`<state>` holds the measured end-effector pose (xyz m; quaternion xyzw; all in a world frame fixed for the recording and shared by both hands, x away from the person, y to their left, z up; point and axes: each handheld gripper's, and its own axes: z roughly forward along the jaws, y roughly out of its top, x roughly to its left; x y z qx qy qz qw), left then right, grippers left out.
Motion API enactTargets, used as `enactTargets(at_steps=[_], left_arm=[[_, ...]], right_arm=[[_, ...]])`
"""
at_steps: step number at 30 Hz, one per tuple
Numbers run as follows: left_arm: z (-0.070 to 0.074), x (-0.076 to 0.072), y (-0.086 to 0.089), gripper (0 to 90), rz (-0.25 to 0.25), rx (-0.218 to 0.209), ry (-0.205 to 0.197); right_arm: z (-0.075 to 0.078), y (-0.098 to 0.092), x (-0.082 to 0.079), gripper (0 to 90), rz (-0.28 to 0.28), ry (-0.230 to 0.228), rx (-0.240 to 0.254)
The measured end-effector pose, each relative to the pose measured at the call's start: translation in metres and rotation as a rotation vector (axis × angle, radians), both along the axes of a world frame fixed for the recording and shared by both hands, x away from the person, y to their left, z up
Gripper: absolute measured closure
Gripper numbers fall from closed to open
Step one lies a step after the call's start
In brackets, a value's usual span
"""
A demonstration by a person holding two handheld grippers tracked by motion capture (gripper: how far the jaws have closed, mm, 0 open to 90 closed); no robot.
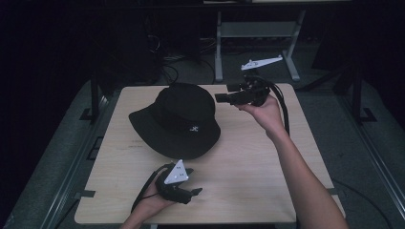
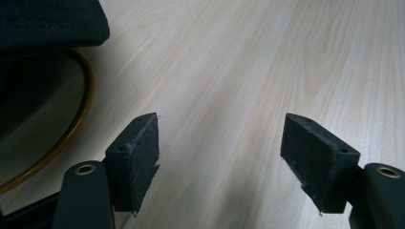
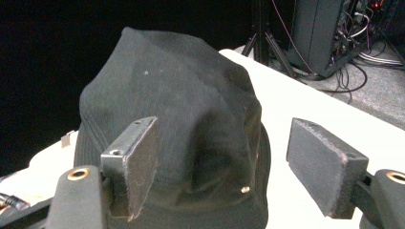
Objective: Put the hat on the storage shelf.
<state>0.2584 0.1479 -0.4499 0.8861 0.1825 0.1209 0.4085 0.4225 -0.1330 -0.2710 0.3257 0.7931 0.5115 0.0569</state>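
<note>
A black bucket hat [image 1: 179, 119] sits crown up on a light wooden table [image 1: 248, 162], toward its far left part. The cloth is soft and dented at the crown, the brim runs all round, and a small white mark is stitched on the side facing the person; it is too small to read. In the right gripper view the hat [image 3: 181, 124] shows a creased crown, a stitched brim and a small metal eyelet low on the side. In the left gripper view the brim's edge [image 2: 47, 24] lies at the upper left, and beside it is a dark round shape with a yellow-brown rim [image 2: 71, 129] that I cannot identify.

The left gripper [image 1: 193, 183] is held low over the table just on the near side of the hat, its jaws spread wide with bare wood between them, gripping nothing. The right gripper [image 1: 224, 98] is held up just to the right of the hat, pointing at the crown; its jaws are also wide apart and hold nothing, with the hat seen between them but not touched.

Beyond the hat and the table stand a metal frame [image 1: 258, 33] and tangled cables [image 1: 167, 57] on the floor.
</note>
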Motion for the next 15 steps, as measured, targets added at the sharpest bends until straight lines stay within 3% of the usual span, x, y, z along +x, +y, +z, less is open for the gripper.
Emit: enactTargets(at_steps=[15], left_arm=[[-0.001, 0.002, 0.002, 28.4, 0.003, 0.007, 0.006]], right_arm=[[-0.016, -0.023, -0.007, 24.3, -0.021, 0.013, -0.018]])
